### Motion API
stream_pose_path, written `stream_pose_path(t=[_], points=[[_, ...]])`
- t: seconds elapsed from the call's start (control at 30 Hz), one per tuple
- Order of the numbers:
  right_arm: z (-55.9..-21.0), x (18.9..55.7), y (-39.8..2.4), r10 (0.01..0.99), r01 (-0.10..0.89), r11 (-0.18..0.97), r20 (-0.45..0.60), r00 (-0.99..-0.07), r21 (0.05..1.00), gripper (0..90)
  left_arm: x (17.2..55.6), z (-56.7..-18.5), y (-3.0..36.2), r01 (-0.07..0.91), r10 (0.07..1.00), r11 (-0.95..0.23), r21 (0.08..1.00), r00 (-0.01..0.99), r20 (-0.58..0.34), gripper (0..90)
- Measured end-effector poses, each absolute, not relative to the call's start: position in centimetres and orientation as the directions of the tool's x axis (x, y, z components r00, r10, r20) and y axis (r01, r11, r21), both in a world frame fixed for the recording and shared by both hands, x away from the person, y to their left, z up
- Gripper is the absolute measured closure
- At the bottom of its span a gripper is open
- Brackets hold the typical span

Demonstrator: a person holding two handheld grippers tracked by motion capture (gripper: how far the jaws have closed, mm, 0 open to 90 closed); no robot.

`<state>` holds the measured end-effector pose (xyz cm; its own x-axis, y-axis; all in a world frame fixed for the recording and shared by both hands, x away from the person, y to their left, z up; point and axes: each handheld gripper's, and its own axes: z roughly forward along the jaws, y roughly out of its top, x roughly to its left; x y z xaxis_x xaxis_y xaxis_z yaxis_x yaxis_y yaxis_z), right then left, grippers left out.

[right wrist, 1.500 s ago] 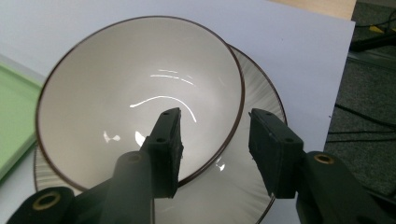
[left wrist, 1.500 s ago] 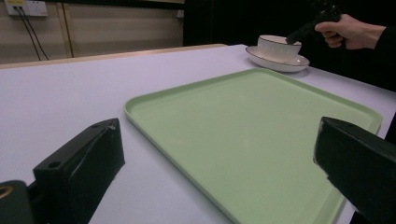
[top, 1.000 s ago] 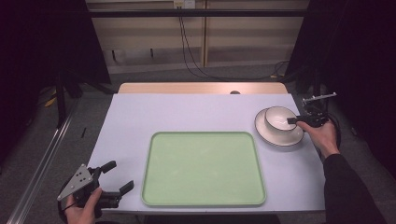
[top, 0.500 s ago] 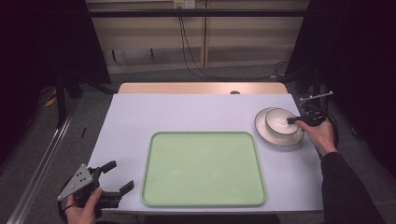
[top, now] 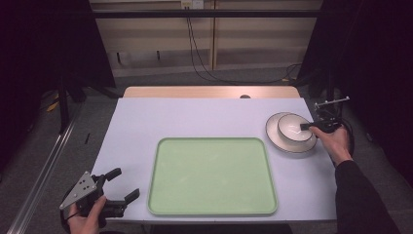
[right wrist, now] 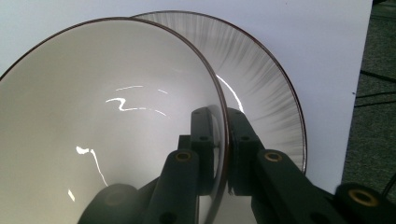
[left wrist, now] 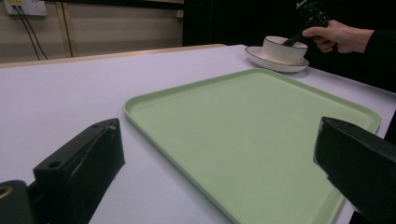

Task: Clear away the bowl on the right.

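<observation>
No writing is legible anywhere. At the right of the high view, the glossy white bowl [top: 293,128], round with a thin dark rim, sits on a ribbed saucer [top: 273,136] on the pale matte bench [top: 204,117]. The right tongs [top: 307,126] have just closed, pinching the bowl's rim. The left tongs [top: 122,184] gape empty at lower left, beside a smooth green tray [top: 212,175].
</observation>
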<state>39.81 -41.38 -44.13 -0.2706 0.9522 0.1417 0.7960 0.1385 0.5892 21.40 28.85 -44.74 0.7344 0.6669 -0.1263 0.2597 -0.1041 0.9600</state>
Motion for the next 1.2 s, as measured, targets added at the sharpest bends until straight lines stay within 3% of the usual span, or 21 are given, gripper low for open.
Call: stream_pose_path(t=[1.2], points=[[-43.91,39.25,-41.6,0.946,0.778,0.085,0.195,-0.259,0.622,83.5,21.41,-44.75,28.86,0.261,0.667,-0.103,0.96,0.734,-0.128,1.6]])
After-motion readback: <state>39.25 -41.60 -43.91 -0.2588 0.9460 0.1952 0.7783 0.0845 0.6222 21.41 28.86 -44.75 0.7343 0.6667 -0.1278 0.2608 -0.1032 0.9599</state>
